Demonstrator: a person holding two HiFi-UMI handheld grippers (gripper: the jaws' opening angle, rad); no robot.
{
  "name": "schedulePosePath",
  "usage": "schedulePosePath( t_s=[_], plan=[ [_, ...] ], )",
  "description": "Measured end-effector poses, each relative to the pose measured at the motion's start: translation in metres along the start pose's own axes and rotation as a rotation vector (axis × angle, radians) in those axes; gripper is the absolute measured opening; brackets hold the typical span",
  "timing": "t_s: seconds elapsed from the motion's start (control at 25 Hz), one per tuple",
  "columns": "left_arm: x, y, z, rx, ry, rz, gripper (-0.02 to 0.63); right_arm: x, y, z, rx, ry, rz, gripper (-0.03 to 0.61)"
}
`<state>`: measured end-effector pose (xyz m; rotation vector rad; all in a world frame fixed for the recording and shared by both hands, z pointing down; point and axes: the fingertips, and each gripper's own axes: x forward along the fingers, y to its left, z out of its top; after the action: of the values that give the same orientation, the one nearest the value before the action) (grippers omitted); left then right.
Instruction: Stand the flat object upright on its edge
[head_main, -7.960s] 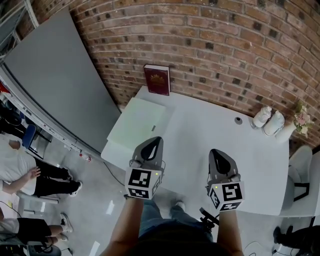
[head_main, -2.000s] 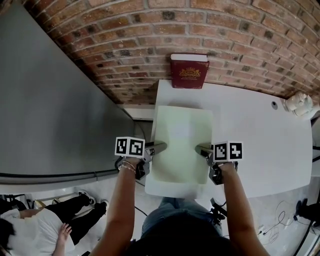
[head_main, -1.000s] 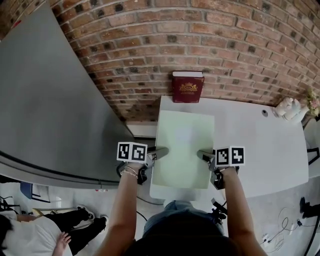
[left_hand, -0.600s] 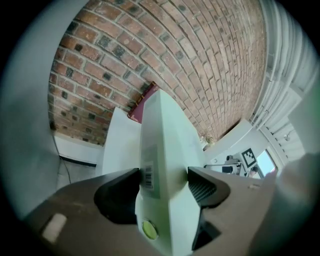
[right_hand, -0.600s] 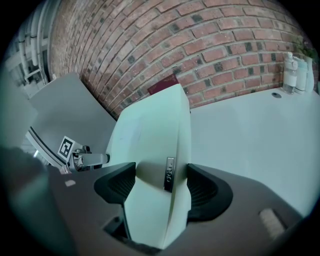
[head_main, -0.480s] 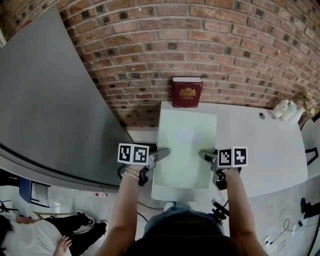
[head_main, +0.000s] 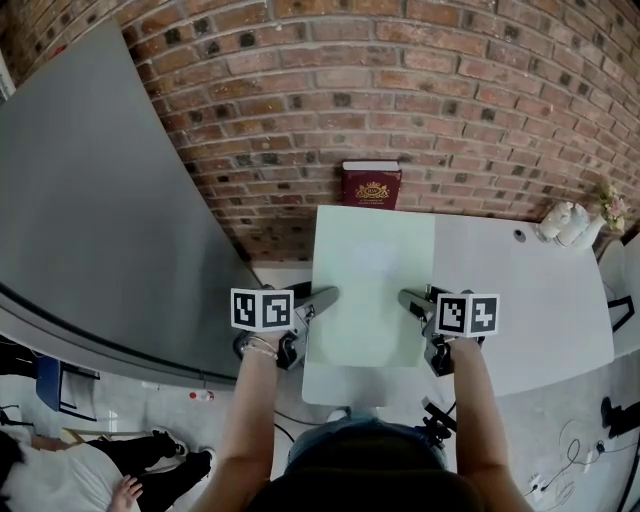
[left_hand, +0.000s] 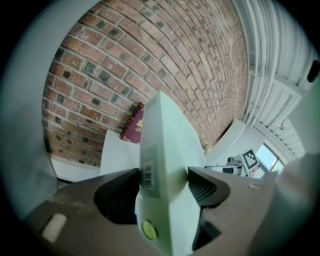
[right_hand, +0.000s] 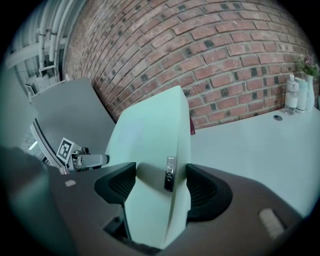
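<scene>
Case: a pale green flat case (head_main: 372, 270), held by its two side edges over the left end of the table (head_main: 520, 300). I cannot tell whether any edge of it touches the table.
Left tongs: the left tongs (head_main: 322, 296) are clamped on the case's left edge, beside a barcode sticker (left_hand: 147, 176) and above a small green button (left_hand: 148, 229).
Right tongs: the right tongs (head_main: 410, 298) are clamped on the right edge, right over a metal clasp (right_hand: 170, 180).
Handling: it looks stiff, hard-shelled and smooth (so probably slippery under the pads). The edge is narrow, so once upright it would likely tip easily.
Grip: taking it at mid-edge on both sides seems balanced; pressing on the clasp might spring it open.
Table: white and smooth (little friction, I'd guess). A dark red book (head_main: 371, 186) stands at the far edge, and pale bottles (head_main: 558, 222) sit at the far right corner.
Room: a brick wall (head_main: 450, 100) runs behind the table, and a large grey board (head_main: 90, 200) leans off the left edge.
</scene>
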<state>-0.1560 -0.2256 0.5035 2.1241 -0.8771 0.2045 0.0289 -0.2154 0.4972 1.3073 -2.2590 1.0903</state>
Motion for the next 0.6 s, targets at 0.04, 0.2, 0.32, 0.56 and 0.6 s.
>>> schedulePosePath(
  t_s=[0.04, 0.2, 0.32, 0.56, 0.6],
  plan=[
    [-0.001, -0.001, 0.005, 0.011, -0.015, -0.003, 0.313, -0.001, 0.002, 0.005, -0.008, -0.018, 0.002, 0.318],
    [-0.006, -0.005, 0.022, 0.062, -0.064, -0.007, 0.313, -0.006, 0.009, 0.022, -0.05, -0.083, 0.006, 0.318],
    [-0.008, -0.008, 0.032, 0.086, -0.091, -0.008, 0.313, -0.009, 0.013, 0.034, -0.074, -0.128, 0.01, 0.318],
    [-0.011, -0.017, 0.053, 0.14, -0.153, -0.028, 0.313, -0.016, 0.02, 0.055, -0.11, -0.217, 0.027, 0.314],
    [-0.011, -0.018, 0.056, 0.155, -0.162, -0.031, 0.313, -0.017, 0.021, 0.058, -0.117, -0.229, 0.029, 0.314]
  ],
)
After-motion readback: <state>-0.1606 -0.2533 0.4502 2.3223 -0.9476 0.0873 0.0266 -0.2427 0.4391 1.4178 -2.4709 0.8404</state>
